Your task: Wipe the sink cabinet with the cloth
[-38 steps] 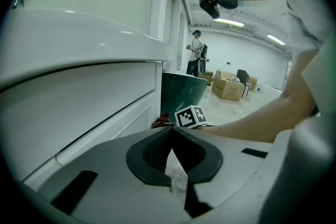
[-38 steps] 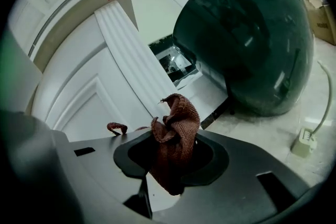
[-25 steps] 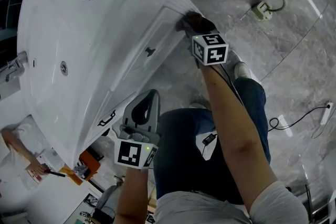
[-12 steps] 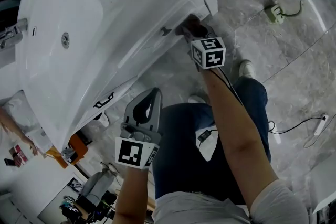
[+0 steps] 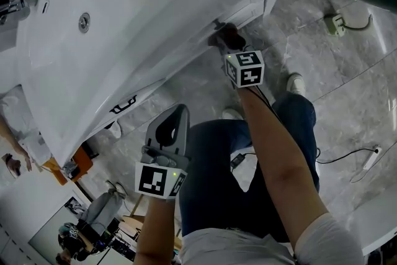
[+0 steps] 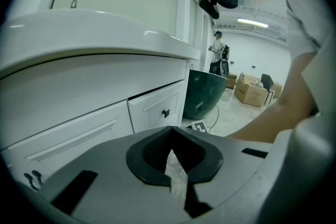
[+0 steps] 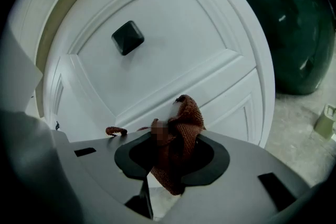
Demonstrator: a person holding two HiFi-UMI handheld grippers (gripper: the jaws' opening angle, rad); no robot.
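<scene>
While the right gripper (image 5: 224,40) pinches the reddish cloth (image 7: 178,136) close against the sink cabinet (image 7: 163,78) front, below its dark knob (image 7: 127,37), wiping seems under way; next comes a pressed sweep across the panel. Left gripper (image 5: 175,116) hangs clenched, empty.

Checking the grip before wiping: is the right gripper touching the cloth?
Touching. The right gripper view shows the right gripper clamped on the cloth, which bunches up between its jaws.
</scene>
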